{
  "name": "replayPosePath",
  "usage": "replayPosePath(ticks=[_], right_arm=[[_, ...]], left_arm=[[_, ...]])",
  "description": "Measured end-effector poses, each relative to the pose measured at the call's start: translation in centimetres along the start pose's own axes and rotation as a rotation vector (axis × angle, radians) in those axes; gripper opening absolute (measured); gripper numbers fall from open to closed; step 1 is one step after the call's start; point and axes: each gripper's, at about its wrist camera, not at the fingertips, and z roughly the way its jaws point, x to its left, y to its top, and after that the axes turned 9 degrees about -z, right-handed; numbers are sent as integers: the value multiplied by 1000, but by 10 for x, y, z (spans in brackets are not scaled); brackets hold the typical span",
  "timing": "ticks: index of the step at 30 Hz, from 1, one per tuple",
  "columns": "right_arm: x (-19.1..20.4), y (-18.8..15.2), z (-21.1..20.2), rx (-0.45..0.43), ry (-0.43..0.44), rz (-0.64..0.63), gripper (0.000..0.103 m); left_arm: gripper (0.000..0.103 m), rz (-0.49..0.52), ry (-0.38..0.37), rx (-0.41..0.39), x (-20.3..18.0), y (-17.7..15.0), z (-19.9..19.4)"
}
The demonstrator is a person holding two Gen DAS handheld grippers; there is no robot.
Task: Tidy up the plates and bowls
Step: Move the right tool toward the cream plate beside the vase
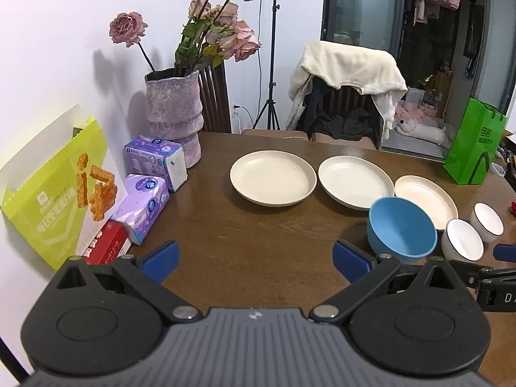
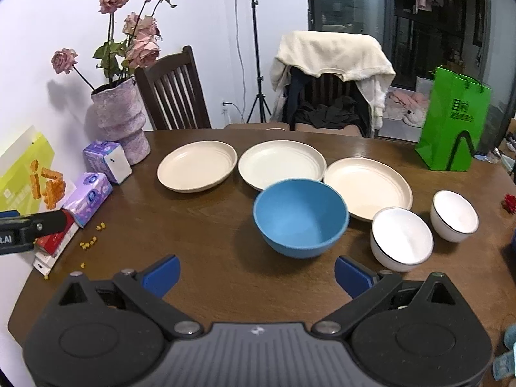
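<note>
Three cream plates lie in a row on the brown table: left plate (image 1: 272, 178) (image 2: 197, 165), middle plate (image 1: 355, 182) (image 2: 281, 163), right plate (image 1: 425, 199) (image 2: 368, 187). A blue bowl (image 1: 401, 228) (image 2: 300, 218) sits in front of them. Two white bowls with dark rims stand to its right, one nearer (image 1: 463, 239) (image 2: 401, 238) and one farther (image 1: 486, 222) (image 2: 454, 215). My left gripper (image 1: 254, 262) is open over bare table, left of the blue bowl. My right gripper (image 2: 256, 275) is open just short of the blue bowl, nothing between its fingers.
A pink vase of roses (image 1: 174, 113) (image 2: 120, 119), tissue packs (image 1: 154, 164) (image 2: 88, 198) and snack boxes (image 1: 61, 200) line the left wall. A green paper bag (image 1: 475, 143) (image 2: 453, 122) stands far right. Chairs (image 2: 325, 96) sit behind the table (image 1: 245, 225). Yellow crumbs (image 2: 88, 243) lie near the left edge.
</note>
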Motion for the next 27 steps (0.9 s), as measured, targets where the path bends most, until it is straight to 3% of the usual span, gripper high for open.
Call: replayPosePath(ticks=[15, 27], right_arm=[[-2, 58, 53, 3, 44, -51, 102], [-8, 104, 101, 0, 84, -40, 103]], left_arm=[[103, 54, 42, 15, -2, 50, 51], [103, 19, 60, 50, 7, 86, 104]])
